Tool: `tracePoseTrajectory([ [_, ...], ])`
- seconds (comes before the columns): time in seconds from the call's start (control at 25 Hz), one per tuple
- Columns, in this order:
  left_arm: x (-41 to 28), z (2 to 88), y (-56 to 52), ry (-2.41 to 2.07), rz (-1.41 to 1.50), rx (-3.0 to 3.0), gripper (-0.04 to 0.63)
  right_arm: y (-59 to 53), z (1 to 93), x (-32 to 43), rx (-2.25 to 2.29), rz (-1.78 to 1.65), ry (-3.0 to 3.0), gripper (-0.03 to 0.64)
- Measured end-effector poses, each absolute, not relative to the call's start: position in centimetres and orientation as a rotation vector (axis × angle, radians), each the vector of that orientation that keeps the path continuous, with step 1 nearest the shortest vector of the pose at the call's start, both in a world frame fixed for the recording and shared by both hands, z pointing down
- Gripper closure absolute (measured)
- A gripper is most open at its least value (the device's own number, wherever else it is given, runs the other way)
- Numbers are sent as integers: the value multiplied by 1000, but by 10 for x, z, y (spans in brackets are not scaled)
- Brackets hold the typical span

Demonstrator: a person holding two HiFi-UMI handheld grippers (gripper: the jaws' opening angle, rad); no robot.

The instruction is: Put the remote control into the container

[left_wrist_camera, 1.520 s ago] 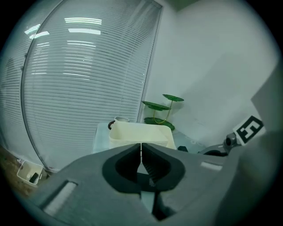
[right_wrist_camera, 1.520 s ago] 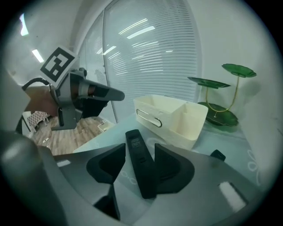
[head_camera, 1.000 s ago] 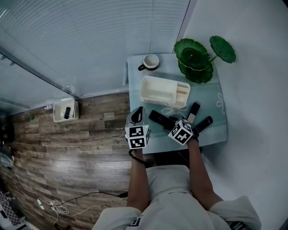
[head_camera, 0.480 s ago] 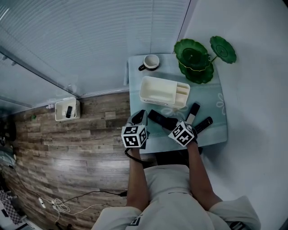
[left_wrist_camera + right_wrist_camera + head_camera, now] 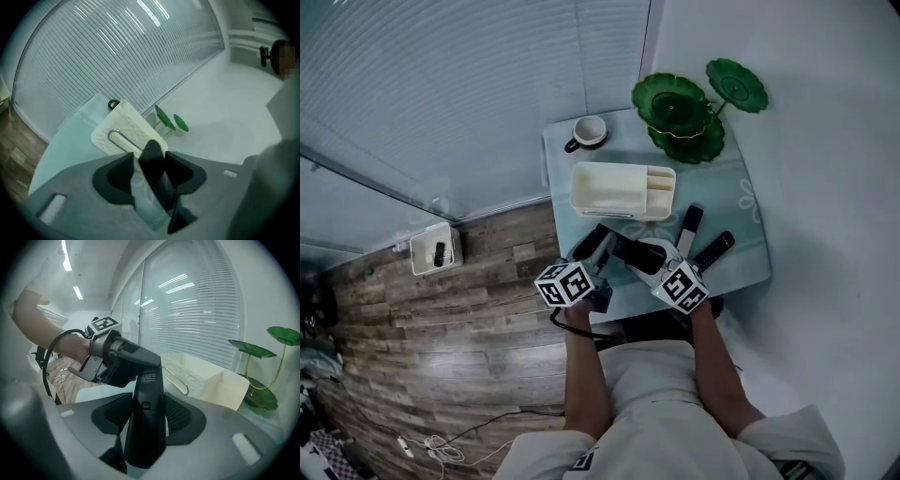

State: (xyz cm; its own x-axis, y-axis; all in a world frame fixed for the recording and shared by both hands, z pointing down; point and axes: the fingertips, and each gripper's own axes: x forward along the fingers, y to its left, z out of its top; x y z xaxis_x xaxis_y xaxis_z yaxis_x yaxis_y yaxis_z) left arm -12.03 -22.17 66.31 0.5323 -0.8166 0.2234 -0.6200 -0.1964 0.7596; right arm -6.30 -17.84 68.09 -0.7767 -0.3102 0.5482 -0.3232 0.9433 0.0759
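Note:
A black remote control (image 5: 630, 253) is held between my two grippers in front of the cream container (image 5: 619, 212). My right gripper (image 5: 643, 261) has closed its jaws on it, and both pads press the sides of the remote (image 5: 147, 394) near its near end. The left gripper (image 5: 602, 255) has just been opening its jaws. They stand open round the remote's (image 5: 153, 161) far end, with a gap showing at the left pad. The container (image 5: 123, 131) lies just beyond, with its long compartment holding nothing.
Two more black remotes (image 5: 689, 228) (image 5: 715, 249) lie on the pale green cloth to the right. A cup (image 5: 588, 131) and green leaf-shaped dishes (image 5: 680, 117) stand behind the container. Wooden floor with a small white box (image 5: 431, 250) lies left of the table.
The left gripper has swung right from the table's left edge to the remote, rolled and opened. The right gripper has closed on the remote and raised it.

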Motion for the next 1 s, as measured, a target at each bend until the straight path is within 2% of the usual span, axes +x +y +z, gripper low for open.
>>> tracePoseTrajectory([
  [0.04, -119, 654, -226, -1164, -329, 1940, 440, -180, 679, -64, 455, 29, -2521, 399],
  [0.12, -111, 641, -231, -1148, -327, 2014, 462, -182, 681, -62, 482, 66, -2532, 399],
  [0.44, -88, 604, -240, -1087, -229, 2114, 482, -194, 661, -56, 585, 132, -2549, 394],
  [0.8, -61, 533, -279, -1093, -22, 2289, 485, -230, 580, -34, 712, 291, -2596, 385],
  [1.0, -32, 507, -306, -974, 120, 2446, 486, -254, 549, 0, 913, 324, -2565, 440],
])
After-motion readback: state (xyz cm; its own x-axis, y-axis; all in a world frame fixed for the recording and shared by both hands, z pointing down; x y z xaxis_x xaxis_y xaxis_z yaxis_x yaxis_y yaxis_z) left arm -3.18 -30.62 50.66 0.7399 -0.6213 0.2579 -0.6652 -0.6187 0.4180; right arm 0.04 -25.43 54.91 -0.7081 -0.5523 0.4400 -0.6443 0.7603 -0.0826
